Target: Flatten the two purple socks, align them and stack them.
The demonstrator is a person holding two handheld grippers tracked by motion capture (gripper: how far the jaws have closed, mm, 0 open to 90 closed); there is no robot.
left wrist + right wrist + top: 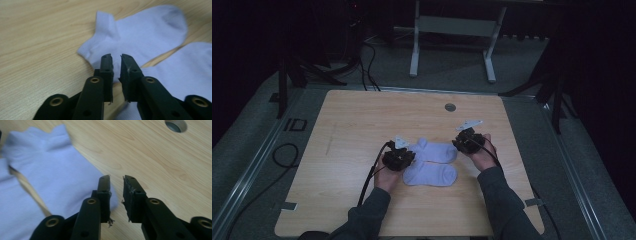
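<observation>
Two pale lilac ankle socks lie side by side in the middle of the wooden table (357, 125): the far sock (438, 151) and the near sock (430, 174). My left gripper (411, 157) sits at their left ends, by the cuffs. In the left gripper view its jaws (116, 58) stand a narrow gap apart above the far sock's (140, 32) heel edge, with nothing pinched; the near sock (185, 72) lies to the right. My right gripper (459, 144) is at the far sock's toe; its jaws (116, 180) stand apart over the sock's (57, 170) edge and bare wood.
A round cable hole (450, 107) (175, 125) is set in the table beyond the right gripper. Cables trail off the table's left side onto the grey floor. The legs of a white frame (452, 40) stand behind the table.
</observation>
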